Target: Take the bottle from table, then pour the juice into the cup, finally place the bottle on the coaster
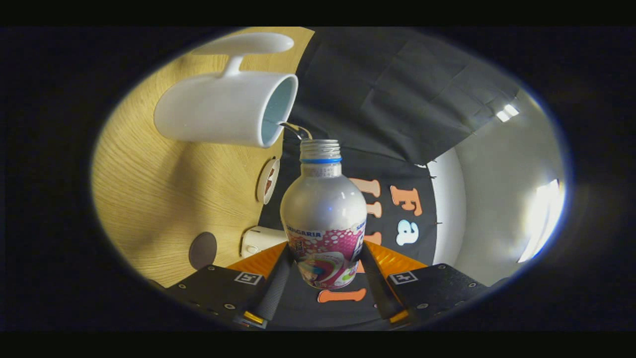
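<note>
A silver bottle [324, 214] with a pink patterned label and an uncapped threaded neck sits between my fingers [275, 291], with my gripper [325, 261] shut on its lower body. The whole view is rolled sideways, so the bottle is tipped toward a white mug [218, 109] standing on the wooden table [149, 199]. The bottle's mouth is right at the mug's rim, and a thin stream of liquid [296, 129] runs from the mouth into the mug. A round brown coaster [202, 250] lies on the table near my left finger.
A round white disc with a red mark [268, 181] lies on the table between the mug and the brown coaster. A small white box [261, 240] sits near the table's edge beside the bottle. The black booth cloth [397, 99] hangs beyond the table.
</note>
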Available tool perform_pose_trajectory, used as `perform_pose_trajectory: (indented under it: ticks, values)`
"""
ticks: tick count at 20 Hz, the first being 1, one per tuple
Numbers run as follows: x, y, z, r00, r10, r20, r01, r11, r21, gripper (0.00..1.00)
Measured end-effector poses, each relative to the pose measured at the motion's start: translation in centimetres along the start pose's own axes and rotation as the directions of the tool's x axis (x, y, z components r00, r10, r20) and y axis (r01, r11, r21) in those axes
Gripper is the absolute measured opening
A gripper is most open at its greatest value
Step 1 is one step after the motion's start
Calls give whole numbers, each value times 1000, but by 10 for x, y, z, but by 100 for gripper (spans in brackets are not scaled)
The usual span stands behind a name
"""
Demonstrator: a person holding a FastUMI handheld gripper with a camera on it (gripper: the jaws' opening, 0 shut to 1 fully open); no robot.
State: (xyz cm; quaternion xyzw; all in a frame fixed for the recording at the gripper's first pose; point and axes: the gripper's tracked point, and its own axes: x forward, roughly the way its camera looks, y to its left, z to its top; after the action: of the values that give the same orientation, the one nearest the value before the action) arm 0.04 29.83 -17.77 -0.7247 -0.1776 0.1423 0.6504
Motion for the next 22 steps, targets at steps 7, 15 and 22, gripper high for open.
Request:
perform_pose_trajectory:
  ticks: [7, 15, 22]
  values:
    - [1, -3, 2, 1000, -22, 22, 23, 999, -34, 77]
    - [4, -4, 2, 998, -39, 50, 43, 996, -80, 77]
    - [7, -8, 0, 996, -34, 76, 44, 990, -134, 77]
